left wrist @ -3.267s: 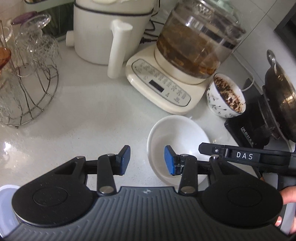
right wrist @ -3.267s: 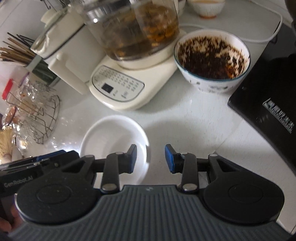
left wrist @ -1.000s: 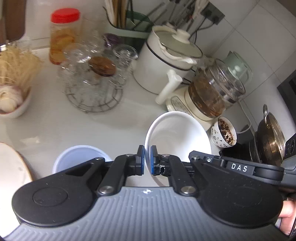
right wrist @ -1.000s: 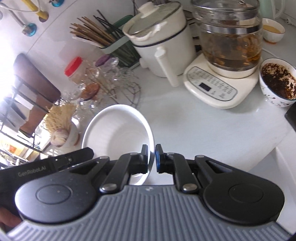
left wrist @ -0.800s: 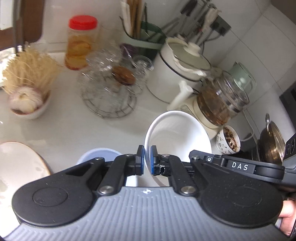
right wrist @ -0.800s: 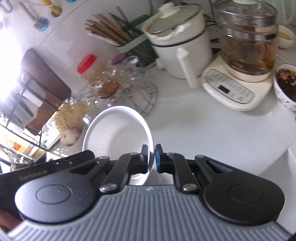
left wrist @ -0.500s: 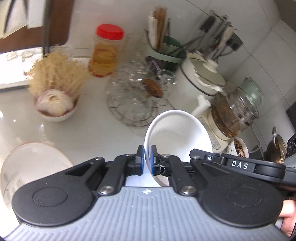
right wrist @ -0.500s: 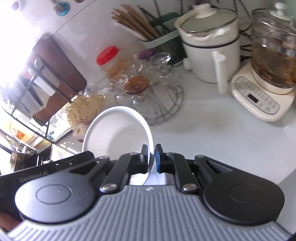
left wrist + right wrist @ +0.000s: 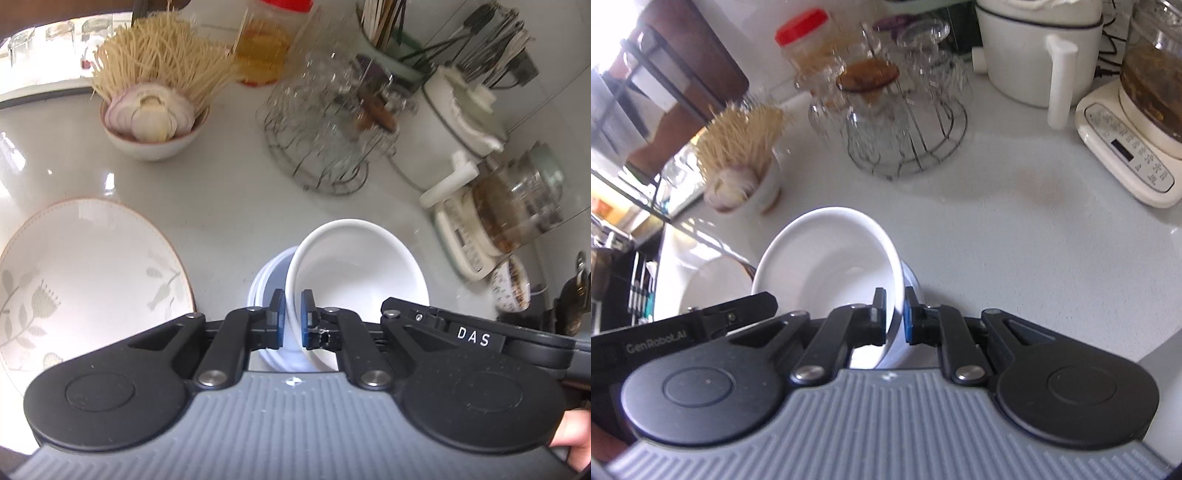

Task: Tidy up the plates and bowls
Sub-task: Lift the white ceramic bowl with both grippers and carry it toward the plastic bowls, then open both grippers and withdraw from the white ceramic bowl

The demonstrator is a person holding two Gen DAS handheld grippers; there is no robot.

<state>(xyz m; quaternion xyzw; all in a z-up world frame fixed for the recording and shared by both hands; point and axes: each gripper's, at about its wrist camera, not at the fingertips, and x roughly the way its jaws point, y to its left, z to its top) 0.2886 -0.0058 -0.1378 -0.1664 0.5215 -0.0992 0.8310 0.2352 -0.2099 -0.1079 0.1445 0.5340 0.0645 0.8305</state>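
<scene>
A white bowl point(image 9: 358, 266) is held by both grippers, one on each side of its rim. My left gripper point(image 9: 291, 319) is shut on its left rim. My right gripper point(image 9: 894, 317) is shut on its right rim; the bowl point(image 9: 827, 258) shows in the right wrist view too. The bowl hangs just above a pale blue bowl point(image 9: 267, 275) on the counter, whose edge also shows in the right wrist view point(image 9: 912, 280). A large white plate with a leaf pattern point(image 9: 85, 273) lies to the left.
A bowl of garlic and dry noodles point(image 9: 155, 122) stands at the back left. A wire rack of glasses point(image 9: 325, 129), a white cooker point(image 9: 454, 125), a glass kettle on its base point(image 9: 509, 218) and a patterned bowl point(image 9: 511, 282) line the back and right.
Both grippers have carried the white bowl to the left across the counter and lower, from near the kettle to just over the pale blue bowl. The leaf plate has come into view.
</scene>
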